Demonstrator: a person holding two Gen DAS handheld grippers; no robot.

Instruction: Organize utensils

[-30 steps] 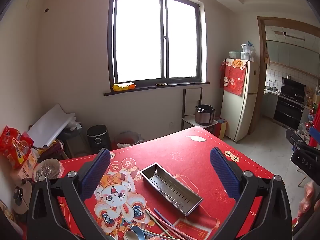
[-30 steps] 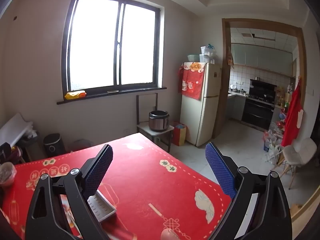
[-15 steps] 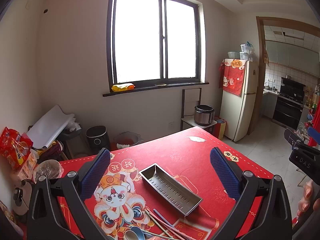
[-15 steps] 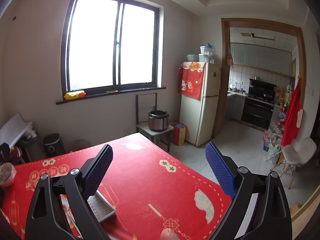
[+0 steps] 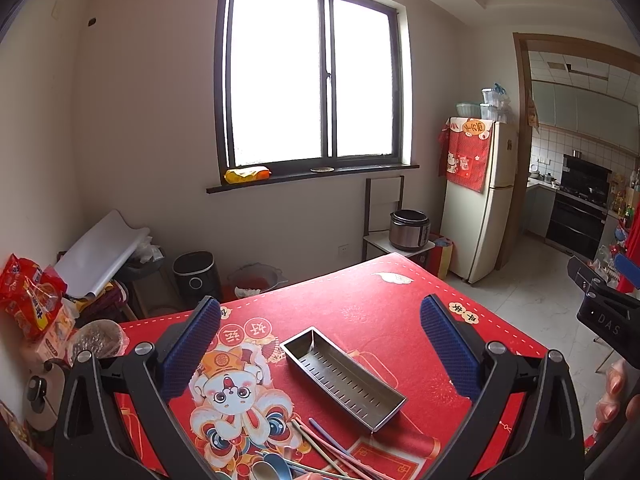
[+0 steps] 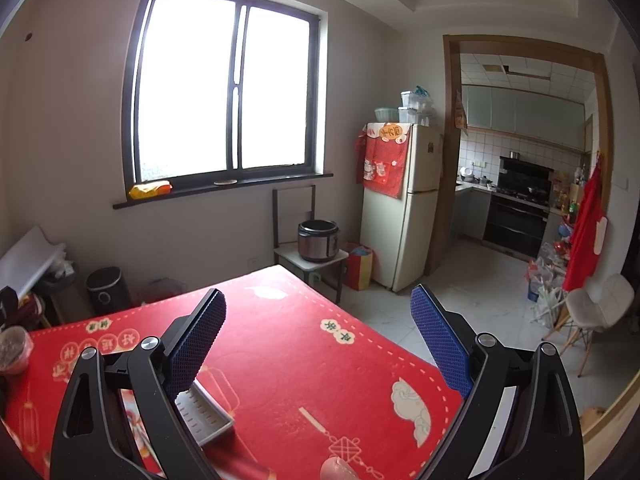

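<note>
A long metal tray (image 5: 342, 378) with a slotted bottom lies slantwise on the red tablecloth (image 5: 380, 312). Near the table's front edge lies a loose pile of chopsticks (image 5: 324, 446) and spoons (image 5: 270, 468), pink, blue and pale. My left gripper (image 5: 320, 338) hovers open above the tray and the pile, nothing between its blue pads. My right gripper (image 6: 318, 330) is also open and empty, held over the right half of the cloth; the tray's corner (image 6: 204, 420) shows behind its left finger. In the left wrist view the right gripper's body (image 5: 604, 308) and a hand sit at the far right.
Snack bags (image 5: 32, 296) and a wrapped bowl (image 5: 94, 340) sit at the table's left end. Beyond the table stand a bin (image 5: 196, 276), a rice cooker (image 5: 408, 230) on a small stand and a fridge (image 5: 480, 200). A white chair (image 6: 592, 312) stands right.
Both views barely shift; the left wrist view drifts slightly so the tray and utensils sit a little lower-left. Nothing was grasped or let go.
</note>
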